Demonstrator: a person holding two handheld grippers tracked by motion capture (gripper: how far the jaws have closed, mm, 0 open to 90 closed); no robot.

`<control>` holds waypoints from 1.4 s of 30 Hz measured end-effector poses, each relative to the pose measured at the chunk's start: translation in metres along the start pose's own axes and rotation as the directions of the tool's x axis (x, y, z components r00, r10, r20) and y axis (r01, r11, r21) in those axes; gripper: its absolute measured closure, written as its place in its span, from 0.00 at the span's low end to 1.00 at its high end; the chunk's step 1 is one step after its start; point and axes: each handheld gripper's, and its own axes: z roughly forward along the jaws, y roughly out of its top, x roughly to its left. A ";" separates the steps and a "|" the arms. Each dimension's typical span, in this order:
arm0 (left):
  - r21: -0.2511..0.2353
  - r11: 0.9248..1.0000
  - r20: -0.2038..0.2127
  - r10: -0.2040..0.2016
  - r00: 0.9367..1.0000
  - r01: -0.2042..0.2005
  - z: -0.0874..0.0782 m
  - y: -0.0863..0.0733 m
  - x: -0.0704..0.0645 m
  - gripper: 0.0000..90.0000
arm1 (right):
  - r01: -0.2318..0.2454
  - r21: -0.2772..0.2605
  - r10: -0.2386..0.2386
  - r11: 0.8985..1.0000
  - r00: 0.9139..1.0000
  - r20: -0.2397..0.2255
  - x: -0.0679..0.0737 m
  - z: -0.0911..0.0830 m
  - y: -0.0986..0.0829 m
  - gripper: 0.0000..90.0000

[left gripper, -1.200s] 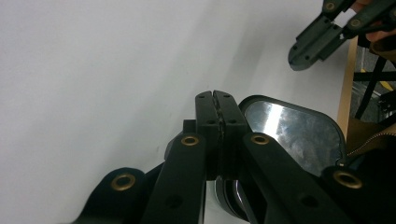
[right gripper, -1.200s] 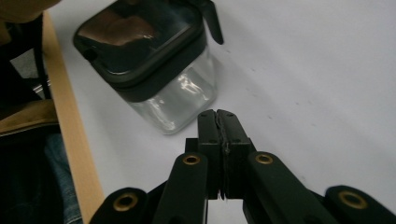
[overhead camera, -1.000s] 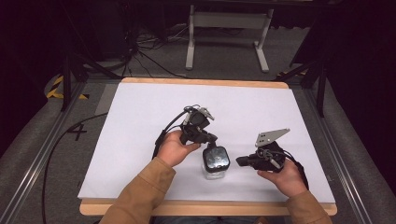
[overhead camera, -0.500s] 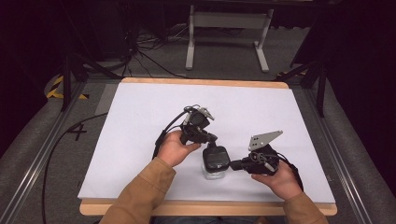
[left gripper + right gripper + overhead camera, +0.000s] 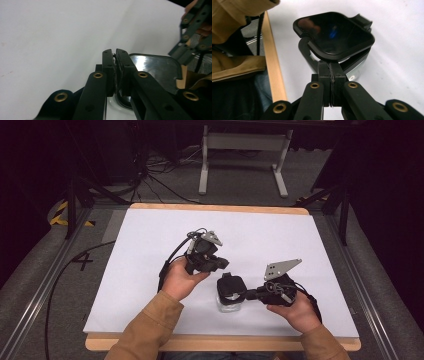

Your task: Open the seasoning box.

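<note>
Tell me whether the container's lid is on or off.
On, but lifted along one side. In the right gripper view the black lid sits tilted over the clear container, a gap under its near edge.

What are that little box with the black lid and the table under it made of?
The lid looks like glossy black plastic: it mirrors the lights. The box beneath seems clear plastic or glass, see-through with bright glints; I can't tell which. The table has a matte white top, perhaps laminate or paper, over a pale wood edge.
</note>
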 end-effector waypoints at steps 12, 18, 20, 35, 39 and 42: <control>-0.022 1.000 -0.008 0.016 1.000 -0.016 -0.028 -0.009 -0.019 0.96 | 0.036 -0.092 -0.031 0.995 0.998 0.055 -0.002 0.000 0.016 1.00; -0.041 0.999 -0.015 0.001 1.000 -0.001 -0.040 -0.017 -0.023 0.96 | 0.029 -0.150 -0.018 0.988 0.997 0.074 -0.006 0.001 0.024 0.99; -0.043 0.999 -0.001 0.003 1.000 -0.003 -0.043 -0.018 -0.024 0.96 | 0.023 -0.163 -0.011 0.986 0.997 0.077 -0.008 0.002 0.025 1.00; 0.073 0.997 0.010 0.034 0.999 -0.035 -0.011 -0.017 -0.035 0.97 | 0.013 -0.168 0.001 0.986 0.996 0.086 -0.010 0.005 0.028 0.99; 0.065 0.997 -0.017 0.031 0.999 -0.029 -0.011 -0.016 -0.033 0.96 | 0.010 -0.150 0.005 0.989 0.996 0.094 -0.010 0.004 0.025 0.99; 0.054 0.998 -0.032 0.025 0.999 -0.023 -0.011 -0.015 -0.029 0.96 | 0.013 -0.125 -0.001 0.992 0.995 0.097 -0.010 0.003 0.021 0.99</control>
